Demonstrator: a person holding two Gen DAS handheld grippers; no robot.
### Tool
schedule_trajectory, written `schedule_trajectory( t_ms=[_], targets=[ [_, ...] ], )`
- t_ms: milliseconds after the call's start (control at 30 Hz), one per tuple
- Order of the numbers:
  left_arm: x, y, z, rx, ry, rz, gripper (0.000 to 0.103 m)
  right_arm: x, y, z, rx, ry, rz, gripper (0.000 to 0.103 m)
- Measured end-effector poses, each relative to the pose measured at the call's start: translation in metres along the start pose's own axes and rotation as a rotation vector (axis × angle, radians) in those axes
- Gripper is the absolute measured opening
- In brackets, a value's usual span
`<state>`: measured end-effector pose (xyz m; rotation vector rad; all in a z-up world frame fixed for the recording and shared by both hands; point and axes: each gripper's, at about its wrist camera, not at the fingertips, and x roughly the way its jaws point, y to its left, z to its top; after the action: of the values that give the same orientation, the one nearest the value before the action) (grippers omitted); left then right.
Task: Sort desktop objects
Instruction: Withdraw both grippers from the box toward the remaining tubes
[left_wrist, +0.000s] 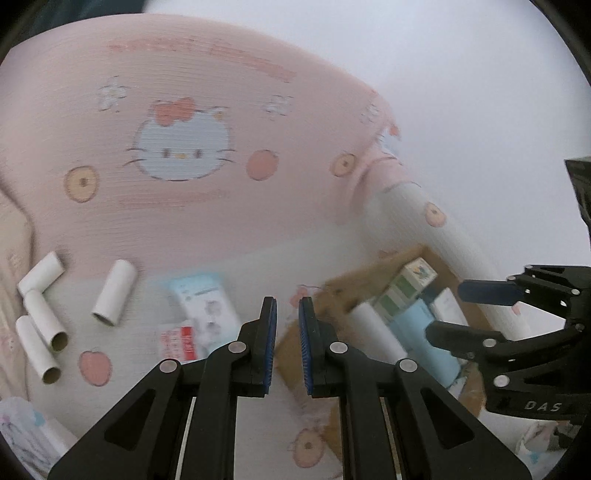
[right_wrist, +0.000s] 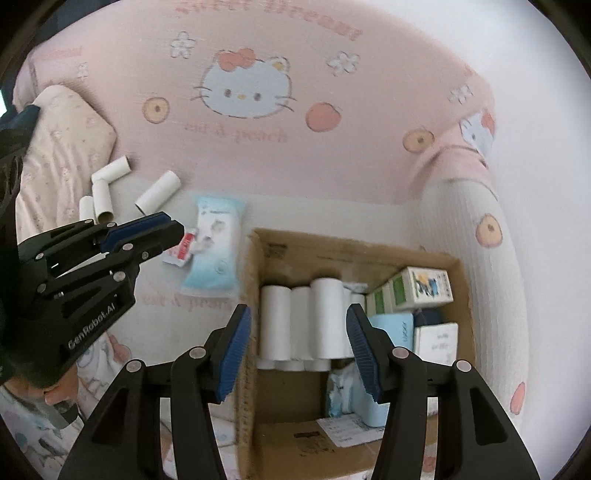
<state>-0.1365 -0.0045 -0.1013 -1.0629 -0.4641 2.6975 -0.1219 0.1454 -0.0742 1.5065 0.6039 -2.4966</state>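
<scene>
The right gripper (right_wrist: 300, 349) hangs above the open brown cardboard box (right_wrist: 369, 254), its blue-padded fingers (right_wrist: 236, 350) spread wide with nothing between them. Inside the box, at about 12 o'clock from those fingers, white paper rolls (right_wrist: 301, 321) lie side by side in a row, with more roll ends showing beneath them; at 2 o'clock sit a green-and-white carton (right_wrist: 410, 290), a pale blue pack (right_wrist: 391, 325) and a small white box (right_wrist: 436, 341), and a crumpled blue-and-white wrapper (right_wrist: 341, 395) lies on the box floor near 5 o'clock. The left gripper (left_wrist: 287, 343) is held over the pink cartoon-cat bedsheet (left_wrist: 177, 110), its fingers (left_wrist: 269, 343) nearly together with only a narrow gap and nothing in them. Out on the sheet, at 10 o'clock from the left gripper, lie four loose cardboard tubes (left_wrist: 40, 317): three clustered and touching at the far left, one (left_wrist: 114, 297) apart to their right. Closer, at 11 o'clock, a light blue wet-wipe pack (left_wrist: 205, 308) rests flat on the sheet with a small red-and-white sachet (left_wrist: 177, 341) touching its lower-left edge. In the right wrist view the same pack (right_wrist: 216, 247) lies just beside the box's left wall, and a cream floral pillow (right_wrist: 59, 155) sits at the far left at 10 o'clock.
</scene>
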Motion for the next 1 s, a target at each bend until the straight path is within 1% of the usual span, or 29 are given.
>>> schedule_trajectory(
  t_ms=[100,233,400,500,567,600,633,667,700,767,867,900,933,1000],
  targets=[
    [-0.008,0.02,-0.002,-0.013,-0.038,0.03,0.013,-0.002,0.017,0.007,-0.022,-0.013,0.007,0.051],
    [-0.015,0.052,-0.007,-0.029,-0.097,0.12,0.013,0.003,0.041,0.021,-0.064,-0.026,0.026,0.051],
    [-0.024,0.089,-0.013,-0.088,-0.128,0.155,0.013,0.02,0.077,0.039,-0.112,-0.036,0.016,0.051],
    [-0.031,0.111,-0.014,-0.13,-0.162,0.168,0.013,0.027,0.099,0.046,-0.148,-0.04,0.046,0.051],
    [-0.035,0.124,-0.014,-0.164,-0.183,0.181,0.017,0.03,0.112,0.049,-0.169,-0.043,0.059,0.051],
    [-0.035,0.13,-0.015,-0.177,-0.187,0.183,0.021,0.031,0.116,0.05,-0.177,-0.046,0.064,0.051],
    [-0.033,0.14,-0.015,-0.201,-0.181,0.192,0.03,0.033,0.121,0.051,-0.184,-0.048,0.07,0.052],
    [-0.031,0.148,-0.015,-0.22,-0.174,0.199,0.033,0.036,0.127,0.054,-0.188,-0.047,0.08,0.056],
    [-0.028,0.158,-0.016,-0.244,-0.164,0.201,0.035,0.038,0.13,0.055,-0.186,-0.046,0.085,0.06],
    [-0.022,0.179,-0.018,-0.299,-0.139,0.188,0.036,0.044,0.139,0.058,-0.183,-0.042,0.096,0.062],
    [-0.016,0.203,-0.023,-0.36,-0.115,0.179,0.042,0.055,0.151,0.063,-0.182,-0.026,0.132,0.062],
    [-0.016,0.211,-0.024,-0.382,-0.114,0.176,0.046,0.058,0.154,0.063,-0.182,-0.019,0.139,0.062],
    [-0.016,0.216,-0.024,-0.394,-0.113,0.171,0.05,0.061,0.158,0.064,-0.184,-0.013,0.144,0.062],
    [-0.015,0.223,-0.023,-0.407,-0.114,0.17,0.053,0.069,0.166,0.066,-0.191,-0.002,0.139,0.063]
  ],
)
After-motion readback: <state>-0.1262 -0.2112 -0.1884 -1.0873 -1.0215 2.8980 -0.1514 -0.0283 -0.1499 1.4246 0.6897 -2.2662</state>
